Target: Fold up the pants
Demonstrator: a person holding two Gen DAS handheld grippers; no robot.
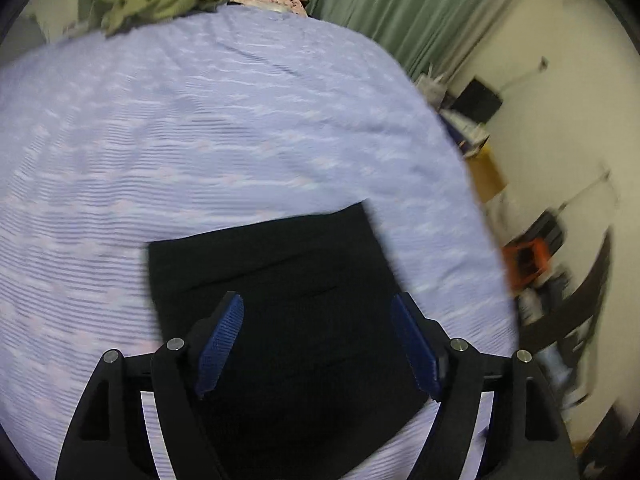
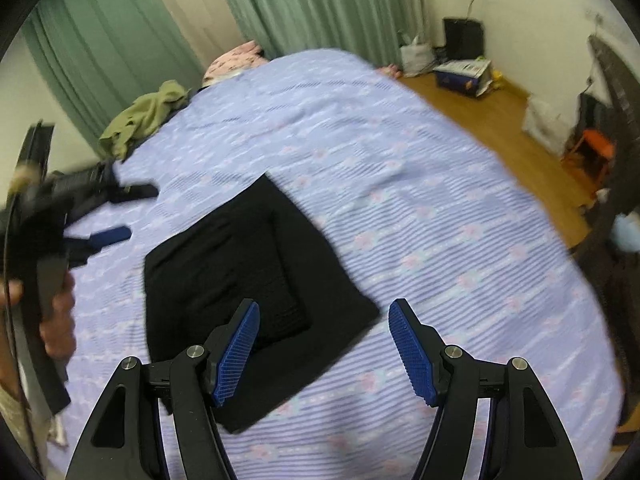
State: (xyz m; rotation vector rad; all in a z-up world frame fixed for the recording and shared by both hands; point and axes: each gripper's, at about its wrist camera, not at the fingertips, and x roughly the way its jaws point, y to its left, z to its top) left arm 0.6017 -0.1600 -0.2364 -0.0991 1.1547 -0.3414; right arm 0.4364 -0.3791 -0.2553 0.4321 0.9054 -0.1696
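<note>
Black pants, folded into a compact, roughly square packet of dark fabric, lie flat on a bed covered with a lavender striped sheet dotted with small pink motifs. In the right wrist view the packet sits near the middle of the bed's near half, its top layer forming a smaller rectangle over a wider one below.

The left gripper hangs over the near part of the packet, its blue ribbed pads spread wide with only flat fabric under the gap — neither pad presses on the cloth. In the right wrist view the same gripper shows at the left edge, blurred, held by a hand, its two fingers parted above the sheet just left of the packet.

The right gripper is also wide apart and holds nothing; its left pad is over the near corner of the packet, its right pad over bare sheet.

At the far end of the bed lie a crumpled olive-green garment and a pink patterned cloth — both well apart from the packet. Green curtains hang behind. To the right a wooden floor carries a blue and white box and an orange stool by the cream wall.
</note>
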